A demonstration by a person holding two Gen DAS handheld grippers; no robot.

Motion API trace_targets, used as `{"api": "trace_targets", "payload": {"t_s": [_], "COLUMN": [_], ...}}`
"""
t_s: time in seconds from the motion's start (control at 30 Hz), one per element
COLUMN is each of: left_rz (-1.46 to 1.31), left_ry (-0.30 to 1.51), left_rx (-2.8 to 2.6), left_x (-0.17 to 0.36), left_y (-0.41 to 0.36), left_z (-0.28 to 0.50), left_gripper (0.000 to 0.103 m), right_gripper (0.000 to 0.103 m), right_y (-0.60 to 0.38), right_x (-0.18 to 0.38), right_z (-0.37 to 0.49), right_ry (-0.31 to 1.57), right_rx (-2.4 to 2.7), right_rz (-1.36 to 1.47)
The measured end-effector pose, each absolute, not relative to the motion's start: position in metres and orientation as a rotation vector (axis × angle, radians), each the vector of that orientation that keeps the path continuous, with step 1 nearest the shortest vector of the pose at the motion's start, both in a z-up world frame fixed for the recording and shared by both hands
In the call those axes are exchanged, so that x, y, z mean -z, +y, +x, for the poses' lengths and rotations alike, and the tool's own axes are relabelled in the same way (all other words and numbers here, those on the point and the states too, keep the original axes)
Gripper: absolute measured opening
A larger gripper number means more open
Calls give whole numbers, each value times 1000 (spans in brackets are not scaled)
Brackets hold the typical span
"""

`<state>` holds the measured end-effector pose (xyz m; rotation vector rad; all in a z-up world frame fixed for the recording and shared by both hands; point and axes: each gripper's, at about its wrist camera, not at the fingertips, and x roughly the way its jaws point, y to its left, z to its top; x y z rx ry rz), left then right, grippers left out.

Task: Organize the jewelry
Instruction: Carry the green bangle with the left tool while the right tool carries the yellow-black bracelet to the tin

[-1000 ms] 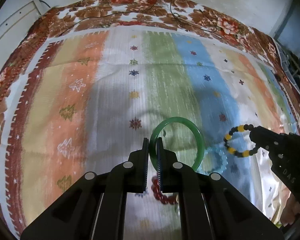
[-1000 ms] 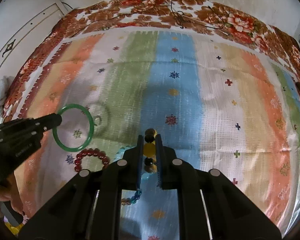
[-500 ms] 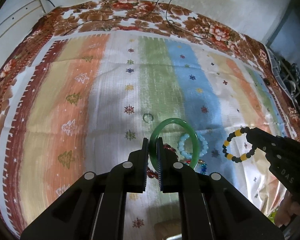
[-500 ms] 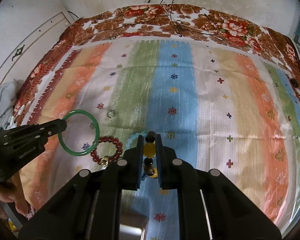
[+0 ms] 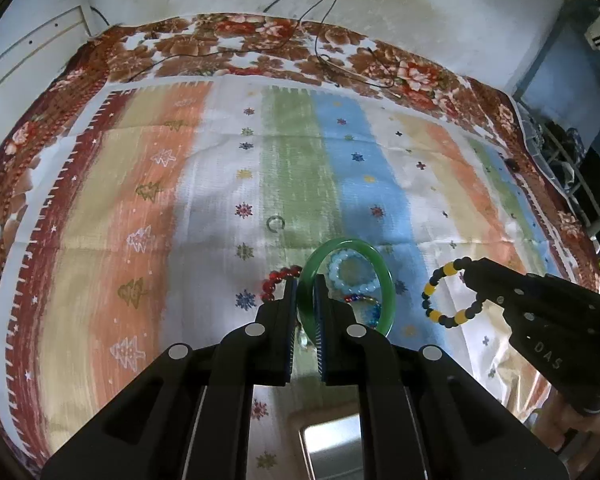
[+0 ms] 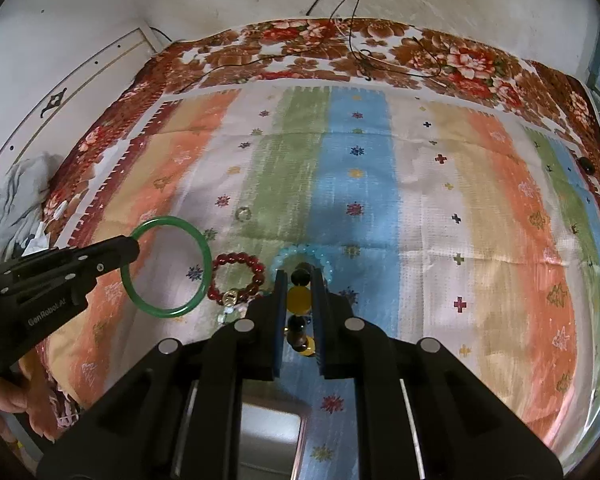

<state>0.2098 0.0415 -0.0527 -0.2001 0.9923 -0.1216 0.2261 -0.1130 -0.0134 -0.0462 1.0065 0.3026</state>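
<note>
My left gripper (image 5: 307,280) is shut on a green bangle (image 5: 386,280) and holds it above the cloth; it also shows in the right wrist view (image 6: 134,246) with the bangle (image 6: 204,252). My right gripper (image 6: 299,276) is shut on a black-and-yellow bead bracelet (image 6: 299,298), also seen in the left wrist view (image 5: 440,280). On the striped cloth lie a red bead bracelet (image 6: 256,266), a light blue bead bracelet (image 5: 336,266), a multicoloured bead bracelet (image 5: 368,302) and a small ring (image 5: 276,223).
A shiny metal tray (image 6: 268,436) lies at the near edge under the grippers. Black cables (image 5: 328,60) run over the floral blanket at the back. Crumpled cloth (image 6: 16,200) sits off the left side. A rack (image 5: 572,168) stands at the right.
Both grippers have drawn back and up with their bracelets held. The bracelets on the cloth and the metal tray have come into view below.
</note>
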Motion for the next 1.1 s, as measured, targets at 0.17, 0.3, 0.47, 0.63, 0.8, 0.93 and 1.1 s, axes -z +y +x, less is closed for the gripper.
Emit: {"api": "trace_targets", "payload": {"t_s": [0.17, 0.3, 0.47, 0.63, 0.8, 0.93, 1.1], "left_rz": [-201, -207, -204, -199, -179, -169, -163], "left_ry": [975, 967, 955, 940, 945, 943, 944], "left_rx": [136, 140, 139, 153, 168, 184, 200], "left_x": [46, 44, 41, 35, 37, 38, 41], "left_y": [38, 35, 34, 32, 24, 18, 11], "left_z": [195, 182, 169, 153, 137, 122, 102], "left_gripper": [8, 8, 8, 8, 8, 8, 8], "right_gripper": [13, 13, 13, 13, 13, 13, 13], "right_y": [-107, -103, -103, -102, -100, -100, -105], "right_x": [4, -2, -6, -7, -10, -12, -5], "right_z": [211, 199, 184, 169, 150, 131, 119], "right_ry": [985, 973, 963, 961, 954, 948, 968], "right_rx": [-331, -342, -356, -371, -396, -410, -407], "right_rz": [-47, -60, -66, -75, -78, -75, -69]}}
